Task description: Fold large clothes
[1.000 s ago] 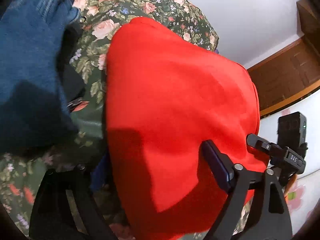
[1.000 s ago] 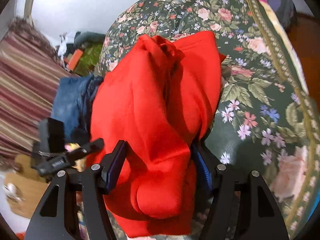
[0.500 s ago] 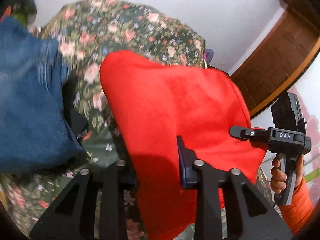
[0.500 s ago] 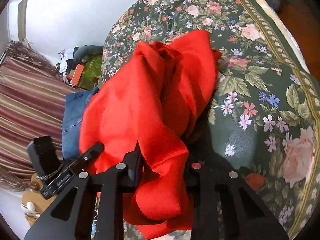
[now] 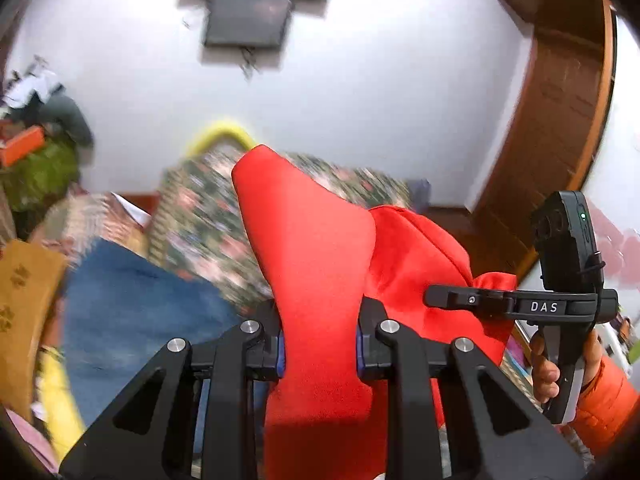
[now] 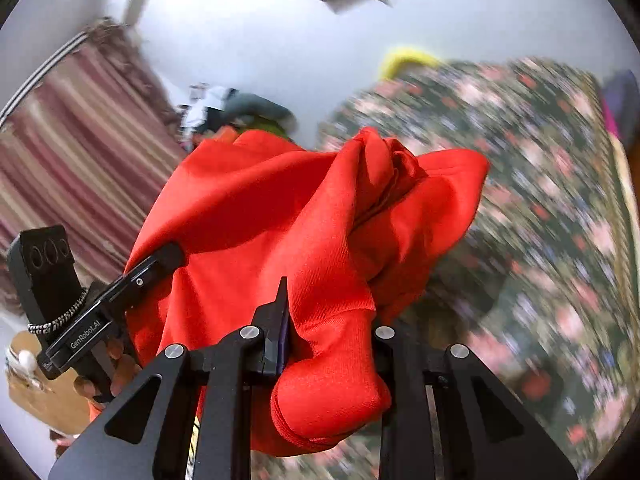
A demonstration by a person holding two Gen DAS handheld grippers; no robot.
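A large red garment (image 5: 316, 248) hangs bunched between both grippers, lifted off the floral bedspread (image 5: 200, 216). My left gripper (image 5: 320, 350) is shut on one thick fold of it. My right gripper (image 6: 332, 336) is shut on another bunched fold of the red garment (image 6: 304, 216). The right gripper also shows in the left wrist view (image 5: 516, 304), at the right, with red cloth in it. The left gripper shows in the right wrist view (image 6: 140, 280) at the left edge of the cloth. Both views are tilted up and blurred.
Folded blue jeans (image 5: 132, 312) lie on the bed to the left. The floral bedspread (image 6: 540, 220) spreads to the right. A striped curtain (image 6: 72, 160), a white wall with a mounted screen (image 5: 248, 20), and a wooden door frame (image 5: 560, 128) surround the bed.
Both grippers have closed on the red garment and lifted it off the bed. The views have swung up toward the wall.
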